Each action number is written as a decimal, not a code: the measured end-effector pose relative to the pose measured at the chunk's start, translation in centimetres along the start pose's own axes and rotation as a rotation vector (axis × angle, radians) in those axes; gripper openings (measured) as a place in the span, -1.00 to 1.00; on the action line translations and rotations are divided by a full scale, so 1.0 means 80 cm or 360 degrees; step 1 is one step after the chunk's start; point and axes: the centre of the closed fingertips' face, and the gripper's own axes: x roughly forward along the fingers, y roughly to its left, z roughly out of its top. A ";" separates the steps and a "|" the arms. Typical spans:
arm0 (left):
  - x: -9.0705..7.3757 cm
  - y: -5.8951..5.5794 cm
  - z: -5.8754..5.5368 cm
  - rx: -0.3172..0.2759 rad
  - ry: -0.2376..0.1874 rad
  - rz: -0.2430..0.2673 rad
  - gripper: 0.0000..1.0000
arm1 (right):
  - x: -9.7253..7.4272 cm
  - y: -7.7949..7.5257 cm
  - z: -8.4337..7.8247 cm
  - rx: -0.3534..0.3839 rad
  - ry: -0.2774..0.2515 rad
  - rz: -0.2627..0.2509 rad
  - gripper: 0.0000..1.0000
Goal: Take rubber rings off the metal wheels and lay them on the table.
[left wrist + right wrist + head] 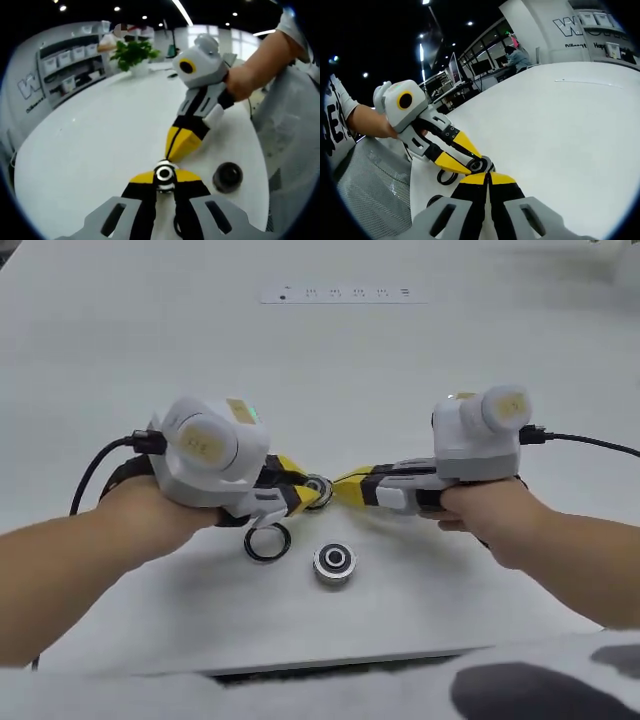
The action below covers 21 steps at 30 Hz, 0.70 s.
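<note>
- The wheel sits clamped between the jaws of the left gripper, lifted clear of the table.
- The right gripper faces it from the opposite side. Its jaws are pressed together and their tip is at the wheel's rim.
- A rubber ring lies flat on the table just beneath the left jaws, on the person's side.
- A second wheel rests on the table nearer the person than both pairs of jaws, roughly below where they meet — just right of the ring, not touching it.
- A power strip lies well beyond the jaws, at the table's far side.
</note>
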 end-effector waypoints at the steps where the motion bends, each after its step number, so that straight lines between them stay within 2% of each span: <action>1: 0.000 0.000 0.000 0.0000 0.0002 0.0002 -0.74 | 0.000 0.000 0.000 -0.0003 0.0000 -0.0002 -1.00; 14: -0.001 -0.002 0.001 -0.0002 0.0013 0.0015 -0.75 | 0.000 0.005 0.002 0.0006 -0.0006 0.0009 -1.00; 18: 0.000 -0.003 0.000 -0.0005 0.0017 0.0028 -0.75 | 0.000 0.009 0.002 -0.0086 0.0029 0.0012 -1.00; 21: -0.001 -0.004 0.000 -0.0002 0.0017 0.0033 -0.75 | 0.001 0.011 0.002 -0.0092 0.0029 0.0019 -1.00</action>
